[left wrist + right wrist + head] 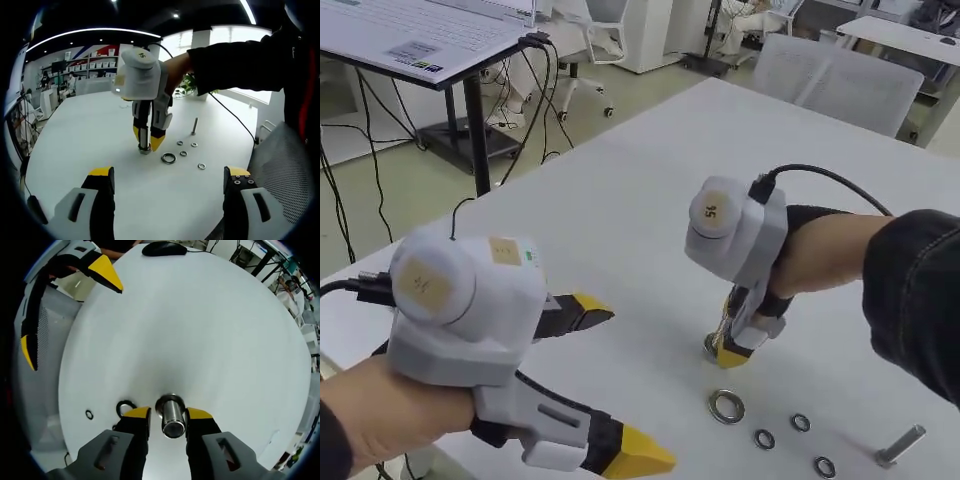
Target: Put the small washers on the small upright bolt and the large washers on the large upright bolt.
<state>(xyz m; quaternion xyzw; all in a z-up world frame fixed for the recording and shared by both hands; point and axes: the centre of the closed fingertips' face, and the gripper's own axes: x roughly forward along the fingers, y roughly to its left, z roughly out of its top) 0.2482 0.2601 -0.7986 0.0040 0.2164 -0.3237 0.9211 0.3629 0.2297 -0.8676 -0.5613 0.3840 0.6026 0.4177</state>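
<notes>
**R gripper (731, 352) clamps large bolt (173, 419) on table (620, 180); L gripper (618, 382) wide open**

R gripper points down near the table's front-right area, jaws closed on the large bolt, yellow tips pressing it from both sides. In the right gripper view the bolt stands on end betw. the tips, its round end facing the camera. In the left gripper view its lower end sits on the table surface.

L gripper is held above the table's near-left corner, jaws spread far apart w/ nothing betw. them, well apart from the parts.

One large washer (726, 407) lies flat just beside the bolt, on the person's side of it; in the right gripper view it is partly hidden behind one jaw. Small washers (764, 439) lie flat in a loose cluster near the large one, apart from each other; the left gripper view shows four, the head view three. None of these washers is on a bolt.

Small bolt (900, 446) lies on its side past the small washers, near the table's right edge, touching none of them.

Bkgd: laptop (420, 35) on a stand at top left, mesh chair (830, 75) behind the table.
</notes>
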